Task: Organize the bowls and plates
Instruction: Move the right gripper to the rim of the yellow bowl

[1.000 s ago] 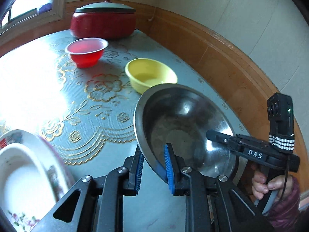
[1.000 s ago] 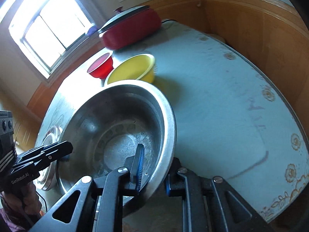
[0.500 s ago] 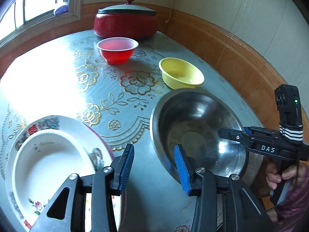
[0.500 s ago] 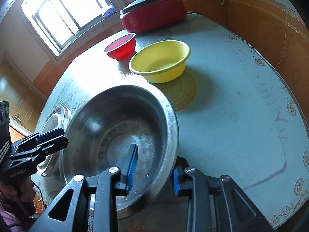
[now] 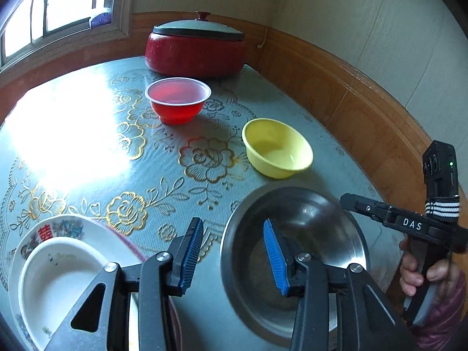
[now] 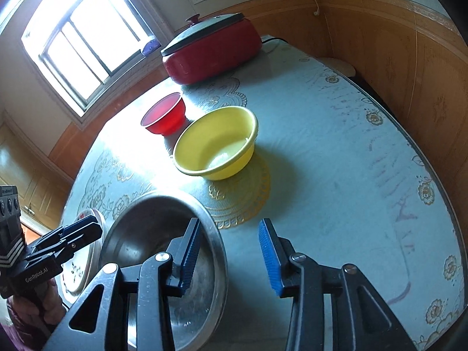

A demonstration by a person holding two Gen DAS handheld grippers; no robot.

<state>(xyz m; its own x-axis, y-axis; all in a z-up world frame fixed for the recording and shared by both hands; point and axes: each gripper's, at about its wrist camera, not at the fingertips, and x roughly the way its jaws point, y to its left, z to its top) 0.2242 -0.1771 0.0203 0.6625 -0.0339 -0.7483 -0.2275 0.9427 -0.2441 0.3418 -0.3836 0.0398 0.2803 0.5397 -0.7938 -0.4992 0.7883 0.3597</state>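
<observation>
The fingers of both tools stand apart with nothing pinched between them: the left gripper (image 5: 232, 256) has just been opening and now straddles the near-left rim of the steel basin (image 5: 304, 222) without its pads pressing on it, and the right gripper (image 6: 229, 257) has likewise just been opening, its left finger over the basin's bowl and its right finger outside the rim, over bare cloth. So the basin, the biggest piece, looks set down at the near right of the table (image 5: 96, 158) and let go. Next in size, the flowered plate (image 5: 63, 228) lies at the near left with a white dish (image 5: 55, 278) resting in it, which reads as a stack already begun. The yellow bowl (image 5: 278, 150) sits by itself just beyond the basin, and the smaller red bowl (image 5: 177, 101) farther off toward the red lidded cooker (image 5: 196, 49) at the far edge. I'd judge the job partly done: the basin is placed and one pair is nested, while the two plastic bowls remain loose and apart, not yet gathered into the basin or with one another. A hand (image 5: 421, 269) grips the right tool's handle at the near right.
</observation>
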